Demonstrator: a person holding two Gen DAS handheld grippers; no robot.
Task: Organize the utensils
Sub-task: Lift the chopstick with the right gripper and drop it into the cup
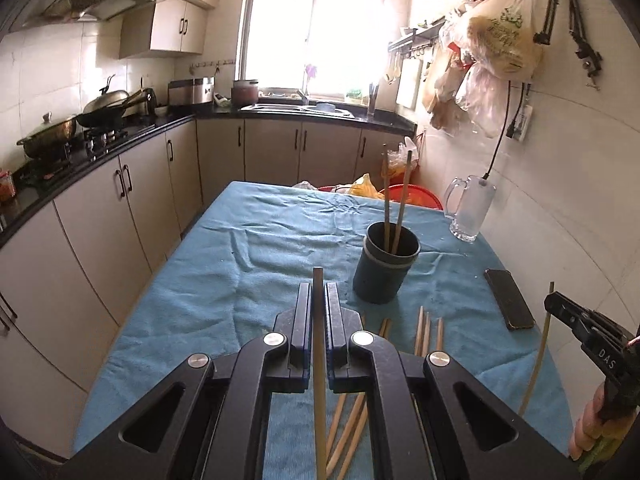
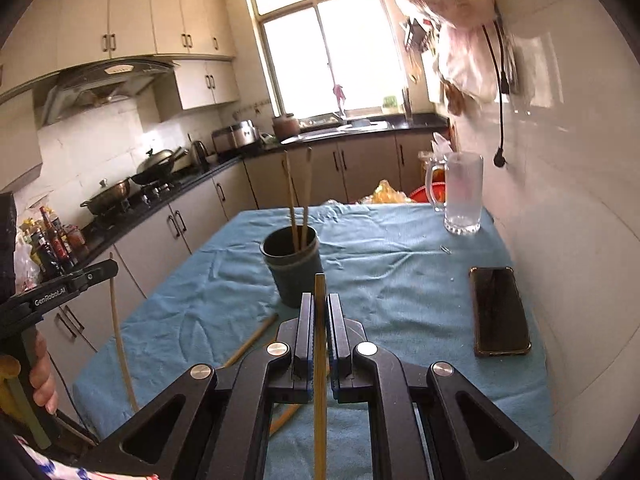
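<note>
With my left gripper [image 1: 318,300] and right gripper [image 2: 319,308] each clamped on a chopstick [image 1: 319,360], I risk tipping the dark cup [image 1: 386,268] by clipping its rim.

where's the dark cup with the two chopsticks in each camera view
Left wrist: the dark cup stands right of centre, just beyond the tongs.
Right wrist: the dark cup stands left of centre, just ahead of the tongs.
Shared landmark: the black phone, to its right.
</note>
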